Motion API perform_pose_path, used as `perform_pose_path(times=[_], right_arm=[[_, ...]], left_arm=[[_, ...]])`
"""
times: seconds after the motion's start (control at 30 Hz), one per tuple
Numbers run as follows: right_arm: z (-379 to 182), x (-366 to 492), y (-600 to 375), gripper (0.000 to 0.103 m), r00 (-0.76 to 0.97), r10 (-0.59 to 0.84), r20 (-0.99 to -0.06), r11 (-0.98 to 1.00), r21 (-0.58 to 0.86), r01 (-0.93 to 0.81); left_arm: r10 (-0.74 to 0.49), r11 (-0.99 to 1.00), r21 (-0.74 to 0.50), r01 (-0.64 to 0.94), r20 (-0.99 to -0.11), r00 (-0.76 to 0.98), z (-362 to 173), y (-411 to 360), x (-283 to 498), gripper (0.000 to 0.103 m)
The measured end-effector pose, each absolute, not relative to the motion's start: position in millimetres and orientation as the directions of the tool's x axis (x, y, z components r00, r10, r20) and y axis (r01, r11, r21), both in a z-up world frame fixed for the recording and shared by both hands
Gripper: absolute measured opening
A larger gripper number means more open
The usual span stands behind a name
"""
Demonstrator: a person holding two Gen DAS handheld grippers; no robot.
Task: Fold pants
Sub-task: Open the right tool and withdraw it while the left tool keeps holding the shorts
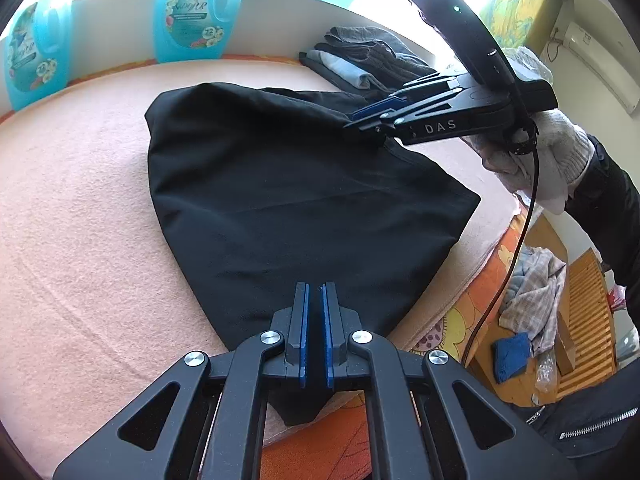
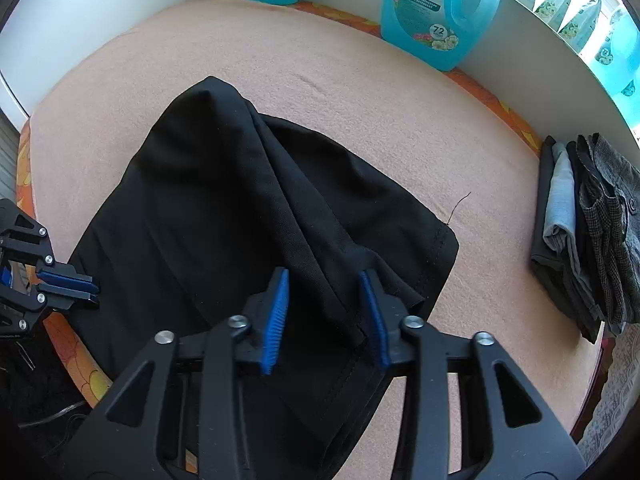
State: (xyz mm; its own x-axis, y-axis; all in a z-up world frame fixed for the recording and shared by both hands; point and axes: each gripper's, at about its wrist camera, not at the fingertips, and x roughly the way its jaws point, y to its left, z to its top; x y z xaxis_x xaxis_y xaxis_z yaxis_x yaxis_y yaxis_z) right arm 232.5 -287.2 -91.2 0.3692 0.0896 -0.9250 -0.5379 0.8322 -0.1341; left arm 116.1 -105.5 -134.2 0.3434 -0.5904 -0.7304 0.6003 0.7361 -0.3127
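One pair of black pants [image 1: 280, 184] lies on the pink blanket [image 1: 80, 208], partly folded, with its near end hanging off the blanket's front edge.

My left gripper [image 1: 315, 292] sits over that near end. The pads are almost together, but I can't tell whether any cloth is caught between them. My right gripper [image 2: 326, 300] has its fingers spread open around a raised ridge of cloth just inside the hemmed corner of the pants; nothing is pinched yet.

To do this step well, I judge the right should close on both layers at the hem seam, not only the top one. The two grips should then lift level and carry the end toward the far end of the pants, so the fold lands square.

Count:
- Two blue jugs [image 2: 436, 12] stand clear beyond the pants, with more behind at the window, too blurred to count.
- One stack of folded clothes [image 2: 584, 232] sits right of the pants, number of pieces unclear.
- Two grippers.
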Motion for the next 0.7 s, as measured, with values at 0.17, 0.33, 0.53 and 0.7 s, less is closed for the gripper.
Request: perform_pose_path(times=[0.17,0.33,0.53,0.7], right_arm=[[-81,252,-293,0.010,0.438,0.040,-0.898,0.851,-0.199,-0.486],[-72,289,-305,0.018,0.508,-0.051,-0.860,0.885,-0.275,-0.376],[-52,292,-324,0.032,0.519,0.075,-0.852,0.931,-0.127,-0.342],[-43,253,-325,0.036,0.542,0.180,-0.821,0.934,-0.030,-0.355]], left_arm=[[-0.589,0.731,-0.310,0.608,-0.736,0.334,-137,-106,117,0.005],[-0.596,0.727,-0.320,0.607,-0.732,0.329,-138,-106,116,0.005],[-0.617,0.725,-0.347,0.595,-0.712,0.336,-122,-92,127,0.005],[-0.605,0.749,-0.307,0.587,-0.677,0.418,-97,-79,165,0.005]])
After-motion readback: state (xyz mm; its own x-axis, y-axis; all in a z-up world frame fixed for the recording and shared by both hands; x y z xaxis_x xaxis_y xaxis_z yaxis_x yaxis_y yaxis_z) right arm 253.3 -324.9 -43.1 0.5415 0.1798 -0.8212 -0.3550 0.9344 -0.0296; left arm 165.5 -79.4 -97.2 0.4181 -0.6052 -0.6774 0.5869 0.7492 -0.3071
